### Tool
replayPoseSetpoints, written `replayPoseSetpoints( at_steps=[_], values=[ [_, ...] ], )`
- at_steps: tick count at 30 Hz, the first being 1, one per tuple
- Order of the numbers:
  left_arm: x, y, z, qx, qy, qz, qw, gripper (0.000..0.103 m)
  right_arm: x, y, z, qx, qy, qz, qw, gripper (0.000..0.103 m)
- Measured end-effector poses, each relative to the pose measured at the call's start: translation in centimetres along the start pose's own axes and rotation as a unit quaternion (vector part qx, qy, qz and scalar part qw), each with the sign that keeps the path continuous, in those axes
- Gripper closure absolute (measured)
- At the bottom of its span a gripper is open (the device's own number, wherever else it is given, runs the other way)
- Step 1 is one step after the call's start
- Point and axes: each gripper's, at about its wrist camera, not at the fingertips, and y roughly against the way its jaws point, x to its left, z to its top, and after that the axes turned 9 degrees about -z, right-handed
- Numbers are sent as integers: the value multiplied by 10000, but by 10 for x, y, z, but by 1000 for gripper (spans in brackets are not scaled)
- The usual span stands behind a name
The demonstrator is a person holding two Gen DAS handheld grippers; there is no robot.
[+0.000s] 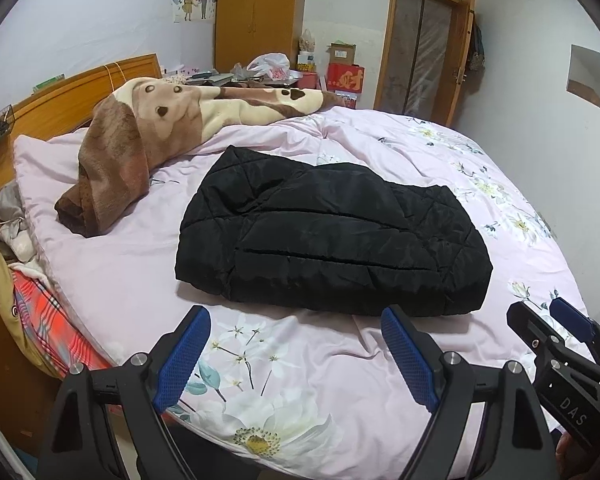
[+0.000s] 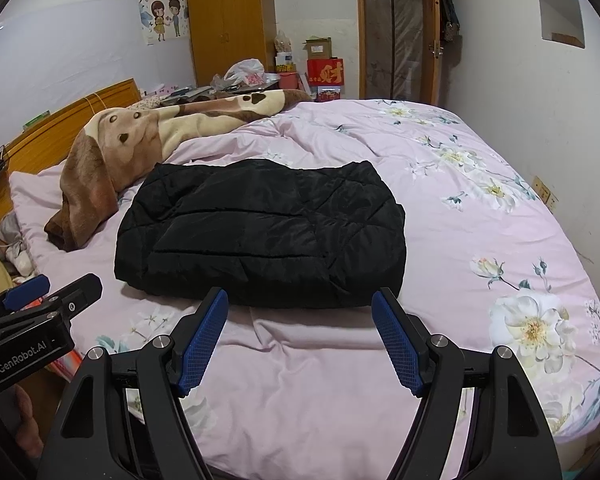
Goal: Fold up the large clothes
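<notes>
Left wrist view, nearest: left gripper (image 1: 296,318) with black frame and blue textured pads, jaws spread wide, nothing between them, hovering above the quilt just short of the jacket's near edge.
Bedding: pale pink quilt with white flower print (image 1: 260,400), covers the whole bed, wrinkled near the gripper.
Task item: black quilted padded jacket (image 1: 332,236), folded into a compact rectangle, lying flat in the middle of the bed, touched by neither gripper.
Side item: brown and cream plush blanket with paw print (image 1: 140,152), bunched up left of the jacket, near but apart from it.
Other tool: right gripper (image 1: 540,316) at the lower right edge, fingers apart and empty.
Background: wooden headboard (image 1: 72,92) left, wooden wardrobe (image 1: 256,12) behind, wooden door (image 1: 420,44) at back right.
Right wrist view, nearest: right gripper (image 2: 300,300), blue pads released and wide, empty, tips just before the jacket's near edge.
Task item: same jacket (image 2: 260,232), centre of bed on the quilt (image 2: 320,380), folded.
Other tool: left gripper (image 2: 56,284) at the lower left, fingers apart, nothing held.
Side item: plush blanket (image 2: 112,148) to the jacket's upper left.
</notes>
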Motion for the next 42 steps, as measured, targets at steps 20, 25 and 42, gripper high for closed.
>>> replayPoseSetpoints(
  at_steps=[20,25,42],
  values=[
    [-6,-2,-2,5,-139,77,9999,16,-1,-1,1,10,-18,3,10000,29],
    [-7,-1,-4,-10,-192,46,9998,16,-1,-1,0,23,-30,2,10000,29],
    [-5,-1,-5,2,-226,146,9996,16,-4,-2,0,40,-46,9,10000,29]
  ],
)
